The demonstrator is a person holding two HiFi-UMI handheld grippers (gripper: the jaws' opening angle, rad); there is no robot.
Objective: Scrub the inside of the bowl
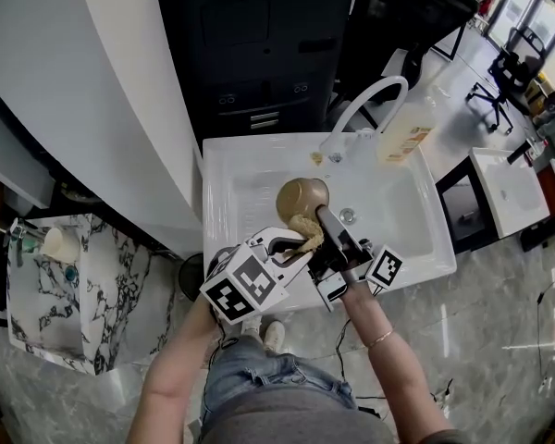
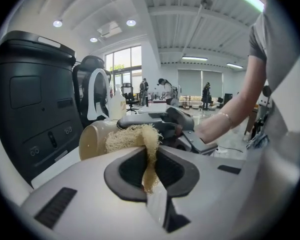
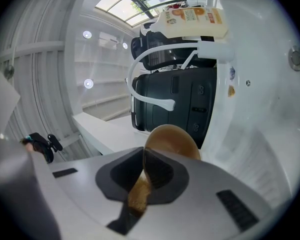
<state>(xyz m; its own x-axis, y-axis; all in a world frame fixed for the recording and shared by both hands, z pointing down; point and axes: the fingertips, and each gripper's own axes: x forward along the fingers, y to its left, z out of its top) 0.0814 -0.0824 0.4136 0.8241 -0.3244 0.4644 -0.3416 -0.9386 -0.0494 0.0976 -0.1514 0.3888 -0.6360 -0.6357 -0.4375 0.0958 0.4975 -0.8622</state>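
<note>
Your left forearm comes up bare from the lower left, wrist bent inward over the front edge of the sink (image 1: 409, 239). Your left gripper (image 1: 296, 245) has its jaws nearly together, pinching a narrow strand of the scrubber (image 2: 133, 136). This is a coarse, straw-coloured tangle of dry fibres that bunches out beyond the jaws and presses against the bowl (image 1: 302, 195).

The bowl is smooth, round and tan-brown with a dull sheen. It is held tipped on its side above the white basin, near the front middle, its rounded outside turned up toward your head.

Your right gripper (image 1: 322, 216) has its dark jaws closed on the bowl's thin rim, one jaw on each side of the wall. Your right forearm reaches in straight from the lower right, a thin bracelet on the wrist.
</note>
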